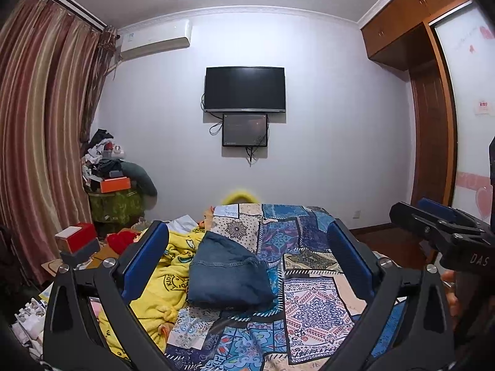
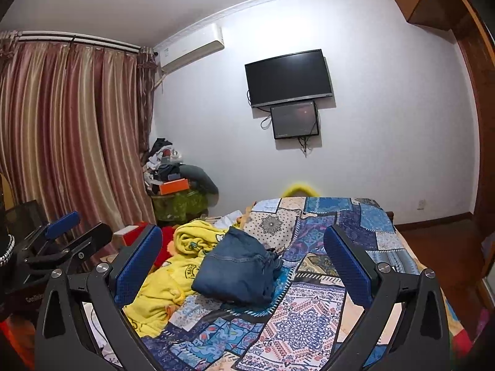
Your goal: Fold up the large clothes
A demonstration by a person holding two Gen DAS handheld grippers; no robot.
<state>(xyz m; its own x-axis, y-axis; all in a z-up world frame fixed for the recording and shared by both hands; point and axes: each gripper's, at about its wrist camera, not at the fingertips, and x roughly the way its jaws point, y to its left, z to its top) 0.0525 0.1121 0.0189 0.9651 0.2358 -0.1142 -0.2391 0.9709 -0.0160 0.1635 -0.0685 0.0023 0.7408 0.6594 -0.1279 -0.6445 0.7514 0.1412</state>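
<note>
At twelve o'clock I see a black television [image 1: 244,89] on the white wall, with a smaller dark screen [image 1: 245,130] just below it. At ten o'clock hang striped curtains [image 1: 40,130], and an air conditioner [image 1: 154,41] sits near the ceiling. At nine o'clock an orange box [image 1: 114,184] lies on a cluttered pile. A wooden wardrobe [image 1: 402,27] stands at two o'clock.

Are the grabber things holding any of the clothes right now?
No. Both the left gripper and the right gripper are open and hold nothing. The folded jeans lie on the bed, untouched.
</note>
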